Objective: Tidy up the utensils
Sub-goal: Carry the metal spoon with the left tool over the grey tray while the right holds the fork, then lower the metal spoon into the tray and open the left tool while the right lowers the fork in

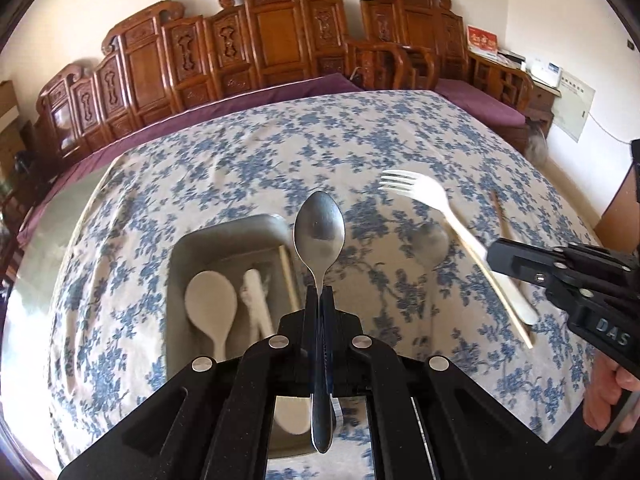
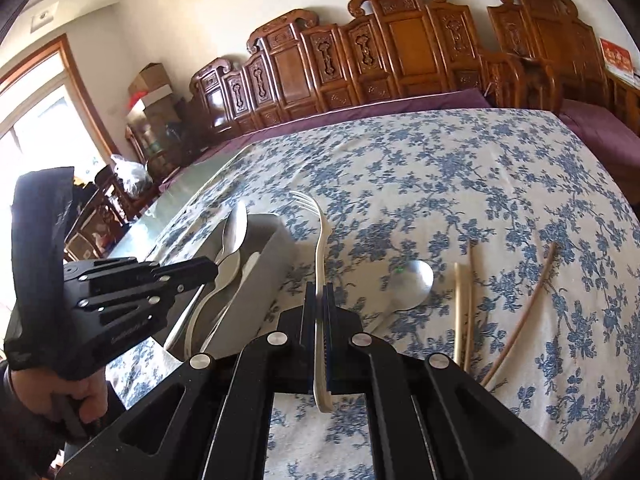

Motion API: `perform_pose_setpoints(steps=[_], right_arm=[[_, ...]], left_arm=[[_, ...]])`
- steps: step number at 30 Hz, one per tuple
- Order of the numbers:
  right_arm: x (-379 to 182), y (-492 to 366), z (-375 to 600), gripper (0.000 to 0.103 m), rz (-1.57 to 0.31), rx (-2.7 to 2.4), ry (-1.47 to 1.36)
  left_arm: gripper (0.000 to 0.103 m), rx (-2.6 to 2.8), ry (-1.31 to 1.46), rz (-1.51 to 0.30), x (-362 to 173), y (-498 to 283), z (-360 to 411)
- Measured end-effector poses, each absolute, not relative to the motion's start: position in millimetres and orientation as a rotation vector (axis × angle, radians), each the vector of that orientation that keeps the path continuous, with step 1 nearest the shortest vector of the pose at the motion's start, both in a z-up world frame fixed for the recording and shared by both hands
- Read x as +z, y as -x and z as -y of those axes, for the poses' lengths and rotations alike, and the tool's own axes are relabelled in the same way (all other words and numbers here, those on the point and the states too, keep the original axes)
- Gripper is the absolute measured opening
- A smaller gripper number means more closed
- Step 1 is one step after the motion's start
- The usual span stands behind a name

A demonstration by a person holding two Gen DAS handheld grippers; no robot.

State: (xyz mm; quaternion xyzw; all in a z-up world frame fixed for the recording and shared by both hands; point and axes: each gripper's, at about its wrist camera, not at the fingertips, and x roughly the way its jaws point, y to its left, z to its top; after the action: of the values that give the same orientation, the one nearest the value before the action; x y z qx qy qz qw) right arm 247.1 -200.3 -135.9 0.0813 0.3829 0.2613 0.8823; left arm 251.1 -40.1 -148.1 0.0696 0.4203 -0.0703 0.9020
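Left gripper (image 1: 320, 294) tilted down over tablecloth (image 1: 280, 152), jaws clamped on metal spoon (image 1: 319, 232), bowl pointing forward, above right edge of tray (image 1: 224, 236). Right gripper (image 2: 319, 292) beside it, angled down, jaws pinching white fork (image 2: 320, 240), tines forward. Second spoon (image 2: 416, 280) and chopsticks (image 2: 462, 312) lie on cloth.

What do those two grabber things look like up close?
The left gripper and the right gripper are both black plastic, with flat narrow fingers, angular linkage bars and round silver rivets. Blue pads line the fingers. The right one's side bears raised letters, "DAS".
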Motion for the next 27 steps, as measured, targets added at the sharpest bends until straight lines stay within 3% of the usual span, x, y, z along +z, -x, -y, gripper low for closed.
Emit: perform_pose_setpoints(steps=[27], right_arm=[[-142.9,-233.4,171.4,0.004,-0.804,0.575,-0.055]], left_arm=[[0.002,-0.082,-0.128,-1.064,-220.2,-278.6,-8.8]])
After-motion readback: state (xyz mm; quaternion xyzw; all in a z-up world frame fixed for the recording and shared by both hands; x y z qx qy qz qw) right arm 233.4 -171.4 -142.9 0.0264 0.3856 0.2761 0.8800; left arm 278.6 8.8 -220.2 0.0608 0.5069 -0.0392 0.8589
